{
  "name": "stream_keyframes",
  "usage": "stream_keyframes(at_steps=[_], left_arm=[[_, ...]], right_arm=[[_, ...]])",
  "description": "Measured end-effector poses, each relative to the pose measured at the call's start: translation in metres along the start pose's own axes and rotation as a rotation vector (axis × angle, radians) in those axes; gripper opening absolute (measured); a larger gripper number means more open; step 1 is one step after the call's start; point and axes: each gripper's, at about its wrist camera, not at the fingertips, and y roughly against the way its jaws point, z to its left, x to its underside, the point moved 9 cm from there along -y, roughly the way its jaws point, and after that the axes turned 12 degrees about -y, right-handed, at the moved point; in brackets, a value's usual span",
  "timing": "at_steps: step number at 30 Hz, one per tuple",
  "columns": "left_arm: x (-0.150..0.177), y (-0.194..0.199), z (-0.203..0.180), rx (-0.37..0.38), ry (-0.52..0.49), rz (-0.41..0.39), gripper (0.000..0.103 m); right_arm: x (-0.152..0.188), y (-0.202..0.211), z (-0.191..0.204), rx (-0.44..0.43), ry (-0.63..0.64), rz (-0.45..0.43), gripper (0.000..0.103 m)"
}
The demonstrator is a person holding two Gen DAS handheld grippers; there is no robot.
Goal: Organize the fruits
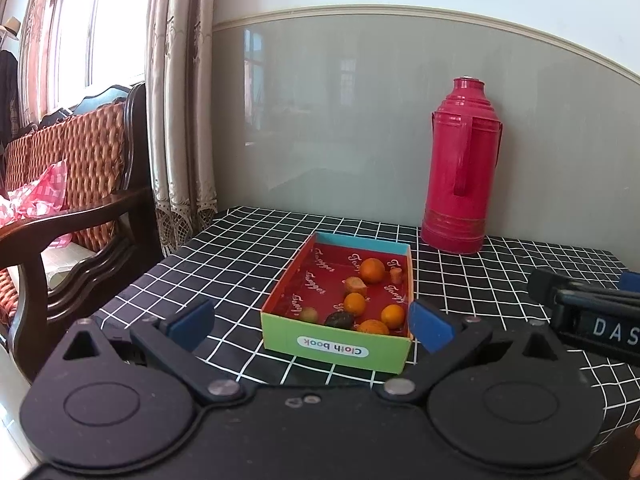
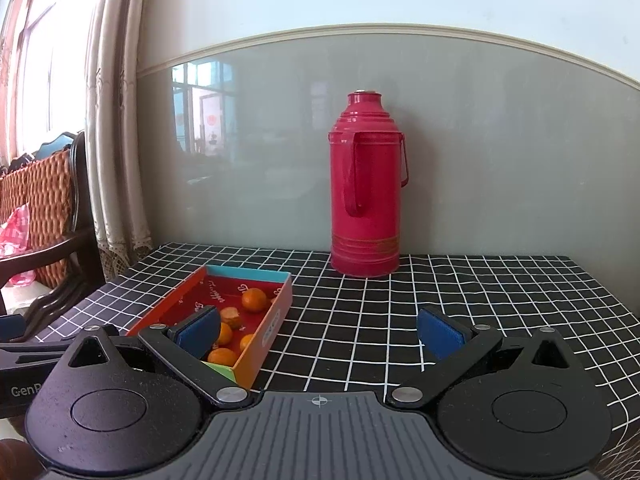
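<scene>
A shallow cardboard box (image 1: 336, 346) with a red inside stands on the checked tablecloth. It holds several small oranges (image 1: 372, 270), a cut brownish fruit (image 1: 355, 285), a dark fruit (image 1: 339, 320) and a small greenish one (image 1: 309, 313). My left gripper (image 1: 312, 326) is open and empty, just in front of the box's near wall. My right gripper (image 2: 320, 332) is open and empty, to the right of the box (image 2: 272, 320); its left finger (image 2: 199, 332) hides part of the fruit (image 2: 254, 299). The right gripper's side also shows in the left wrist view (image 1: 592, 312).
A tall red thermos (image 1: 460, 168) stands at the back of the table against the wall, also in the right wrist view (image 2: 366, 188). A wooden chair with a woven cushion (image 1: 76, 168) and curtains (image 1: 176, 100) stand left of the table. The table's left edge (image 1: 160, 264) is near the box.
</scene>
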Motion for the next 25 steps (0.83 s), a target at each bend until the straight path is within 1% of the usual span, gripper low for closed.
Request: stream_keyframes(at_steps=[17, 23, 25], left_arm=[[0.0019, -0.0023, -0.0006, 0.012, 0.012, 0.006, 0.097], [0.0032, -0.0029, -0.0021, 0.033, 0.020, -0.002, 0.095], [0.0033, -0.0026, -0.0034, 0.030, 0.019, -0.006, 0.097]], right_arm=[[-0.0009, -0.0007, 0.0017, -0.004, -0.005, -0.002, 0.103], [-0.0022, 0.0012, 0.0008, -0.007, -0.011, -0.012, 0.103], [-0.0033, 0.0022, 0.0003, -0.007, -0.012, -0.017, 0.103]])
